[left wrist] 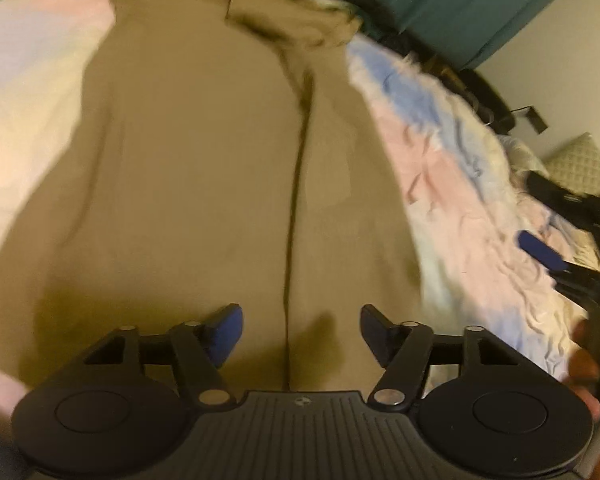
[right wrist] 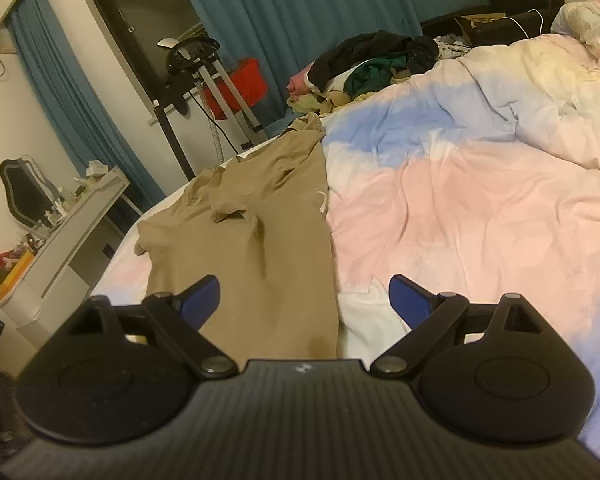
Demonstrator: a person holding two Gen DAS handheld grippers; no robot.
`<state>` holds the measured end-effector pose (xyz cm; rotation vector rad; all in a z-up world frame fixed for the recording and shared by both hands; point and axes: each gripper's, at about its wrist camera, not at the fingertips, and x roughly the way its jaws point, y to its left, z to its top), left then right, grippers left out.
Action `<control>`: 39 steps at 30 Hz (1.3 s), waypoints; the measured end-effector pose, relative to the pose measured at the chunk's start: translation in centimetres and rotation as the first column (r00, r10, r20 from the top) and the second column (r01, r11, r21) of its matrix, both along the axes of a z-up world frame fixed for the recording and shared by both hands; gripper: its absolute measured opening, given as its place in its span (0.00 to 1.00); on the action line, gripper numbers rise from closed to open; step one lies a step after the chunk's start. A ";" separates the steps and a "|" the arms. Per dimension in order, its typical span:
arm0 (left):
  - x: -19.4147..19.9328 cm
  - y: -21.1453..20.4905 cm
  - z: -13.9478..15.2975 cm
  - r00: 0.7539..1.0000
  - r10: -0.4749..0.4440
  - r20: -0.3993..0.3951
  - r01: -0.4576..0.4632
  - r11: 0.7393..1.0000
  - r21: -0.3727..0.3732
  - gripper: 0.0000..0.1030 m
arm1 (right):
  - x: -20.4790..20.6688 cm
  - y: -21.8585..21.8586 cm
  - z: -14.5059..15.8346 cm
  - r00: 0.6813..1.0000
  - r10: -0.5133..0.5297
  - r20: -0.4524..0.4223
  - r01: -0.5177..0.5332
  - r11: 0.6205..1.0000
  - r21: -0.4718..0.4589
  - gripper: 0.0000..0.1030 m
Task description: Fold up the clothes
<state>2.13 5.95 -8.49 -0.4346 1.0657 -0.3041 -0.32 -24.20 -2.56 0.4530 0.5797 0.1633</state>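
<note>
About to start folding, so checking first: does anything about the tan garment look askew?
Yes. The tan garment lies lengthwise on the pastel duvet, but its far end is bunched and rumpled near the clothes pile, not spread flat. Both tools are open above it.

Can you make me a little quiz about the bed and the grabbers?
1. True or false: the left gripper is holding the tan garment.
2. What lies at the far end of the bed? A) a pile of clothes B) a dog C) a stack of books
3. Fill in: the tan garment lies on a pink, blue and white ____.

Key:
1. False. Both the left gripper and the right gripper are open and hold nothing.
2. A, the pile of clothes.
3. Duvet.
</note>
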 end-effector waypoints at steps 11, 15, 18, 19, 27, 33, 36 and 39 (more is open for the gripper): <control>1.2 -0.6 -1.1 0.999 -0.043 -0.019 0.044 0.999 0.009 0.01 | -0.3 1.4 0.4 0.999 0.025 0.043 -0.023 0.999 -0.041 0.90; -0.2 -0.7 0.2 0.997 -0.059 0.039 0.055 0.994 0.093 0.00 | -0.5 1.5 0.3 0.999 0.016 0.046 -0.014 0.999 -0.043 0.90; -1.9 -1.2 0.9 0.993 -0.079 0.085 0.062 0.981 0.186 0.00 | -0.8 1.4 0.5 0.998 0.005 0.063 -0.002 0.999 -0.048 0.90; -2.3 -1.4 1.2 0.991 -0.087 0.102 0.065 0.977 0.205 0.01 | -0.8 1.5 0.6 0.998 0.004 0.070 0.000 0.999 -0.050 0.90; -2.3 -1.8 5.5 0.969 -0.092 0.231 0.035 0.971 0.237 0.58 | -1.9 2.1 1.8 0.985 -0.011 0.174 0.029 0.994 -0.103 0.90; -0.5 -3.2 10.6 0.910 -0.127 0.394 0.007 0.957 0.292 0.90 | -2.5 2.0 2.5 0.968 -0.038 0.250 0.070 0.990 -0.120 0.90; 0.2 -3.9 11.9 0.887 -0.131 0.444 -0.003 0.957 0.289 0.98 | -2.4 1.9 2.6 0.965 -0.055 0.257 0.088 0.989 -0.121 0.90; 0.7 -4.1 12.0 0.869 -0.118 0.480 -0.025 0.959 0.282 0.99 | -2.4 2.0 2.4 0.963 -0.067 0.260 0.104 0.986 -0.132 0.90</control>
